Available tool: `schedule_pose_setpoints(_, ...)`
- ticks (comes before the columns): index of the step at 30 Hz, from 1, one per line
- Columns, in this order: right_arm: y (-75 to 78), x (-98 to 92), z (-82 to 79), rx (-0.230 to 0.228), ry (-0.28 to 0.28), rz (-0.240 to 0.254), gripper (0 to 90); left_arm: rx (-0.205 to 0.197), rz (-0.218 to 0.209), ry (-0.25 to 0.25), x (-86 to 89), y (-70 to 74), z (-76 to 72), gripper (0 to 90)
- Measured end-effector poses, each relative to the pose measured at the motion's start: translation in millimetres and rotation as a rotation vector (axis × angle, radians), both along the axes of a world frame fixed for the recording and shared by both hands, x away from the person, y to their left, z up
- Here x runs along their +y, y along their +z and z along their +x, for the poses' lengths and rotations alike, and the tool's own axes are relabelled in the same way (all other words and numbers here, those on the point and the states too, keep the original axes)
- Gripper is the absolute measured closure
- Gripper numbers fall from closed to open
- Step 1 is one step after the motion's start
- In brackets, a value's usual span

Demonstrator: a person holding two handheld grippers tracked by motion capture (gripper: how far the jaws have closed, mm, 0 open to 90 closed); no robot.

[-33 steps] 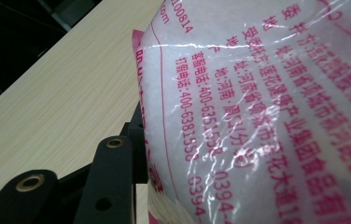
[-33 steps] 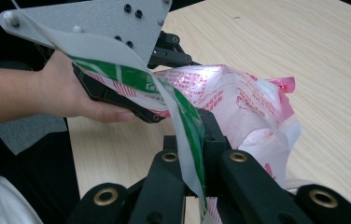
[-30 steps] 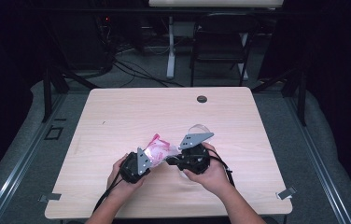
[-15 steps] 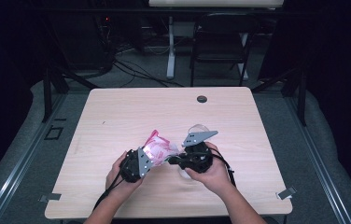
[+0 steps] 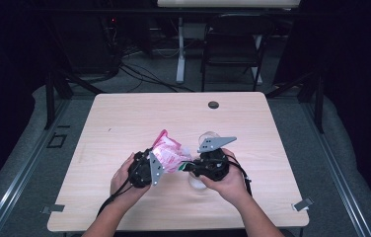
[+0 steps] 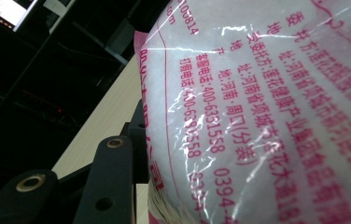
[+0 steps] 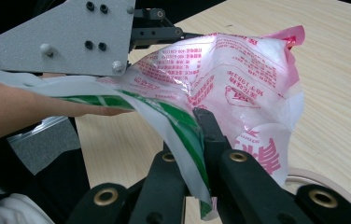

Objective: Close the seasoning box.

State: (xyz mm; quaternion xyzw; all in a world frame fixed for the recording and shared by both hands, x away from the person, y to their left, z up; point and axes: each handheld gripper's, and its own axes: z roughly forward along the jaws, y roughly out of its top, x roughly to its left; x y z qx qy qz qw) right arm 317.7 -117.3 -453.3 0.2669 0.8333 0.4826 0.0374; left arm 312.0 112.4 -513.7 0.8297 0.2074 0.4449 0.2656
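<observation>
My right tongs (image 7: 200,140) are clenched on the green-striped edge of a crinkled, glossy plastic bag (image 5: 169,154) printed in pink. My left tongs (image 5: 158,165) grasp its opposite side above the wood-grain worktop (image 5: 124,123).

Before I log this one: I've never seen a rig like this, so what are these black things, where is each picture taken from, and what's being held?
A person at a table holds a two-jaw tool in each hand. The high view looks down from above; the other two cameras ride on the tools.

The left gripper and the right gripper hold a pink-printed plastic bag between them, lifted off the wood. The right one is shut on the bag's green-striped edge. A clear round container and a small dark disc lie on the table.
</observation>
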Motion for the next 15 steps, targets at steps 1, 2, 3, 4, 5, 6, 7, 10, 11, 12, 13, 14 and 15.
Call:
schedule_pose_setpoints(1, 0.1, -0.6, 0.2, 0.001, -0.003, 0.003, 90.0, -0.002, 0.005, -0.001, -1.0, 0.9, 0.8, 59.7)
schedule_pose_setpoints(2, 0.3, -1.6, 0.6, 0.003, -0.008, 0.004, 90.0, -0.009, 0.012, -0.003, -2.1, 1.5, 1.8, 59.7)
schedule_pose_setpoints(3, 0.6, -3.4, 1.8, 0.004, -0.01, 0.003, 90.0, -0.014, 0.014, -0.004, -2.7, 1.6, 2.3, 59.6)
schedule_pose_setpoints(4, 0.6, -3.4, 1.8, 0.004, -0.01, 0.003, 90.0, -0.018, 0.017, -0.006, -3.8, 1.7, 2.9, 59.6)
schedule_pose_setpoints(5, 0.9, -4.3, 2.2, 0.007, -0.012, 0.002, 90.0, -0.023, 0.023, -0.008, -4.6, 2.0, 3.4, 59.6)
schedule_pose_setpoints(6, 0.9, -5.2, 2.6, 0.008, -0.015, 0.003, 90.0, -0.027, 0.022, -0.01, -5.5, 1.9, 4.1, 59.6)
schedule_pose_setpoints(7, 0.9, -6.0, 3.0, 0.012, -0.018, 0.007, 90.0, -0.032, 0.025, -0.012, -6.6, 1.8, 4.8, 59.7)
schedule_pose_setpoints(10, 1.1, -8.8, 5.1, 0.014, -0.021, -0.001, 90.0, -0.046, 0.039, -0.016, -9.2, 1.5, 6.4, 59.7)
schedule_pose_setpoints(11, 1.1, -9.3, 5.6, 0.015, -0.021, -0.002, 90.0, -0.052, 0.043, -0.016, -10.1, 1.6, 6.8, 59.7)
schedule_pose_setpoints(12, 0.9, -9.9, 6.0, 0.016, -0.022, -0.002, 90.0, -0.058, 0.041, -0.015, -11.0, 1.3, 7.1, 59.7)
schedule_pose_setpoints(13, 0.7, -10.4, 6.3, 0.017, -0.025, -0.002, 90.0, -0.067, 0.048, -0.013, -11.9, 1.7, 7.6, 59.7)
schedule_pose_setpoints(14, 0.3, -10.9, 6.8, 0.017, -0.03, -0.002, 90.0, -0.073, 0.054, -0.014, -12.2, 2.1, 8.0, 59.8)
schedule_pose_setpoints(15, -0.1, -11.3, 7.2, 0.019, -0.031, -0.001, 90.0, -0.081, 0.057, -0.011, -12.8, 2.1, 8.0, 59.8)
